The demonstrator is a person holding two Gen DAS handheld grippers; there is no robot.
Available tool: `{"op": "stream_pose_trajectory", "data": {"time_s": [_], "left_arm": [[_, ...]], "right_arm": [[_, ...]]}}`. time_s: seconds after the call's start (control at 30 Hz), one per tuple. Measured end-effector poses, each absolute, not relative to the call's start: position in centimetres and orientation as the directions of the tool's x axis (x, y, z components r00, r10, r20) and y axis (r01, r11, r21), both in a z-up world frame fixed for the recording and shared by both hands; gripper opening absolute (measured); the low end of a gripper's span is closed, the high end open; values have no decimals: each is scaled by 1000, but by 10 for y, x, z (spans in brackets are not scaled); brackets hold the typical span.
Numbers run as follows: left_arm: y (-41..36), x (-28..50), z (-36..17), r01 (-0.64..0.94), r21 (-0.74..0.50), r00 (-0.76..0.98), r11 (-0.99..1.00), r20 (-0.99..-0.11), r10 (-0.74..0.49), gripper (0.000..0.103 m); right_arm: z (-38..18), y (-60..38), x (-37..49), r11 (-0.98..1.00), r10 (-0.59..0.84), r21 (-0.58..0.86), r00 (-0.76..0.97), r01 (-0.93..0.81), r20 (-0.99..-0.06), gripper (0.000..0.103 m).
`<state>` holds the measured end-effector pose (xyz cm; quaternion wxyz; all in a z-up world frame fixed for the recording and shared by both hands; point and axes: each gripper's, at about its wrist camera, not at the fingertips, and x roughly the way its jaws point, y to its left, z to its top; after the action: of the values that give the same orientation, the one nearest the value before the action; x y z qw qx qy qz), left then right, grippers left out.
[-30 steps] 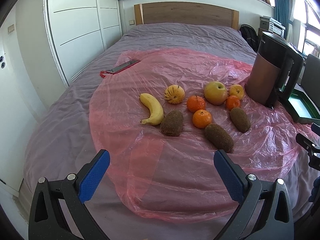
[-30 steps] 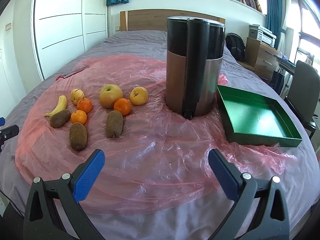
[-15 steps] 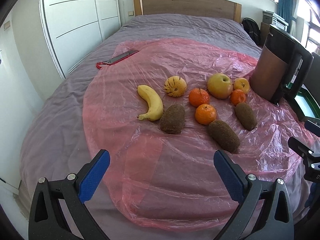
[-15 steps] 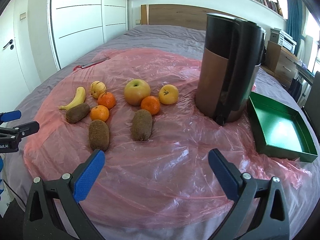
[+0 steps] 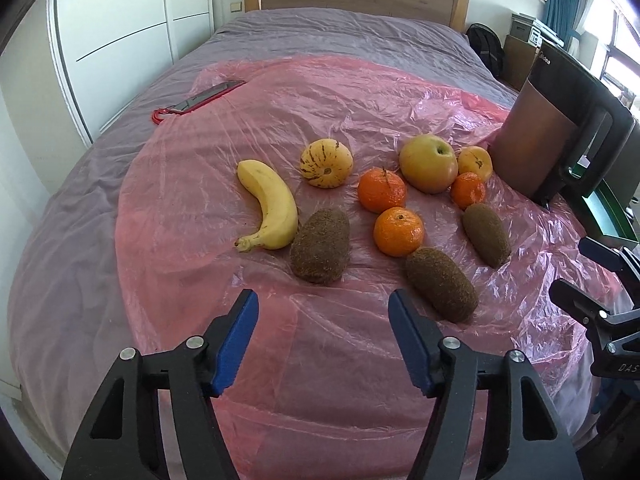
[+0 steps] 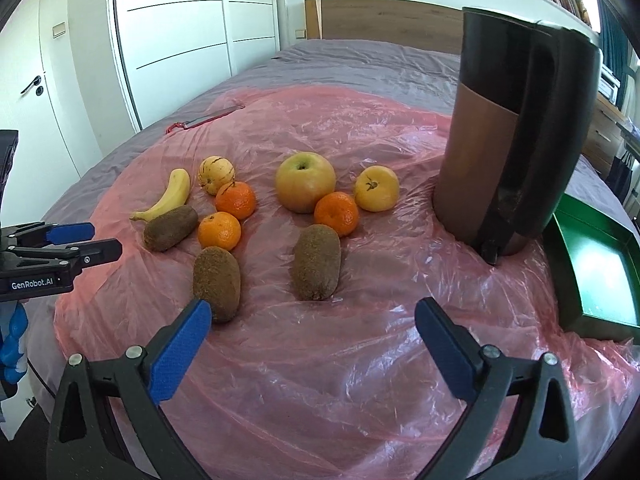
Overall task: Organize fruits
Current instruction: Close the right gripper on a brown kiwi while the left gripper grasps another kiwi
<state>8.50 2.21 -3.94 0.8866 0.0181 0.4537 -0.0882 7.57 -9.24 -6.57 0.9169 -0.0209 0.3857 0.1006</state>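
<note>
Fruit lies on a pink plastic sheet [image 5: 360,92] over the bed: a banana [image 5: 272,204], a striped yellow melon [image 5: 326,158], an apple [image 5: 428,162], a small yellow fruit [image 5: 476,162], three tangerines [image 5: 398,232] and three kiwis [image 5: 320,246]. My left gripper [image 5: 322,312] hovers just short of the left kiwi; its jaws are closing with nothing between them. In the right wrist view my right gripper [image 6: 312,320] stands open and empty, just short of the middle kiwi [image 6: 318,262]. The left gripper [image 6: 86,242] shows there at the left edge.
A tall brown and black jug [image 6: 516,136] stands right of the fruit. A green tray [image 6: 592,276] lies beyond it at the bed's right side. A red-handled knife [image 5: 200,100] rests at the sheet's far left edge. White wardrobe doors line the left wall.
Both grippers have moved forward and lower toward the fruit, which looms larger. The left gripper's jaws have narrowed markedly. The fruit has not moved.
</note>
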Motion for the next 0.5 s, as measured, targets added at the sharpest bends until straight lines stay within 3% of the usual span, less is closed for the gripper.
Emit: {"op": "stream_pose_trajectory", "data": {"time_s": [0.3,0.5], "left_arm": [[14,119,-55,233,-88,527,968,-825,-202,41],[13,141,-61,280,-97,500,955,-834,-232,39]], "right_arm": [[-81,-84,107,964,240,105,623,-246,-744,103],[-87,-82,125,958,267,137,601,-253,-753,103]]}}
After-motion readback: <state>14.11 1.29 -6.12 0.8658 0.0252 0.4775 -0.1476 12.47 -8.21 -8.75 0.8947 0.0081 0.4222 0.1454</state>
